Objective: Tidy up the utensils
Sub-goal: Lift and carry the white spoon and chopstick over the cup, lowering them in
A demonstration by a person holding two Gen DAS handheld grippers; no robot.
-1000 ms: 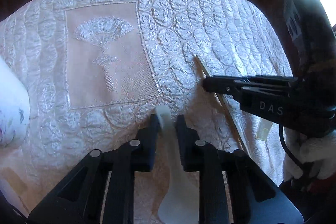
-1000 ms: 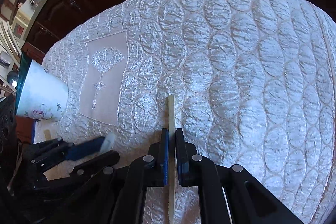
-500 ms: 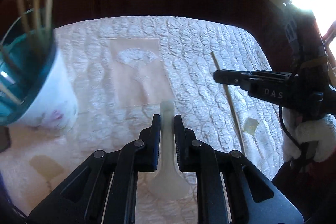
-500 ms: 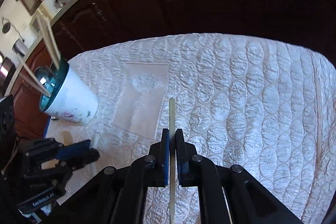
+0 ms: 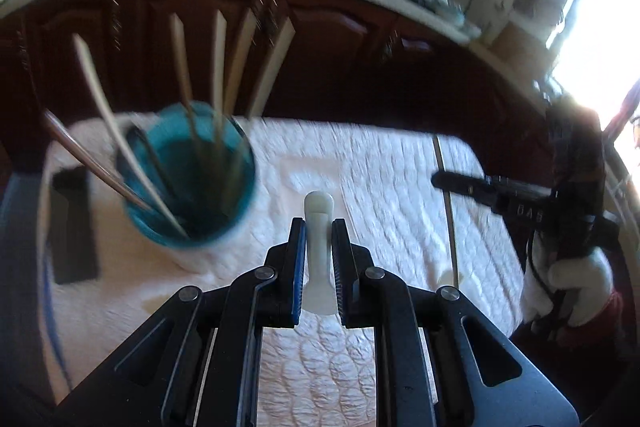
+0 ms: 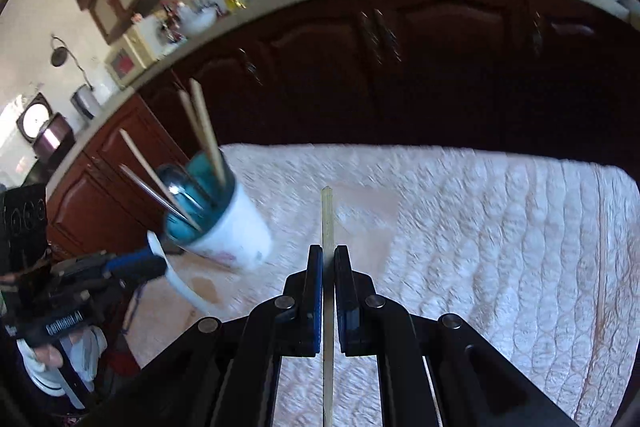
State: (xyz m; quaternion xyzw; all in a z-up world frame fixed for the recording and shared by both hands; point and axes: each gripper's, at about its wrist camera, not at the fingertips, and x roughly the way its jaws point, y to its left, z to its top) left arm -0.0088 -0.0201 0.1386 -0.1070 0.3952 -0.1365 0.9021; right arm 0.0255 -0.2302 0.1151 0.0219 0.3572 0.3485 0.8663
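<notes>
Above the quilted counter [image 5: 360,167], left tongs [image 5: 319,239] are clamped on a white spoon [image 5: 319,227], right tongs [image 6: 328,267] on a chopstick [image 6: 327,219]; the blurred cup [image 5: 192,179] seemingly stands near the counter's left edge.

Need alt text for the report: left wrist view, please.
The left tongs grip a white spoon above a white quilted cloth. A teal-lined cup of chopsticks stands left; the right tongs hold one chopstick.
</notes>
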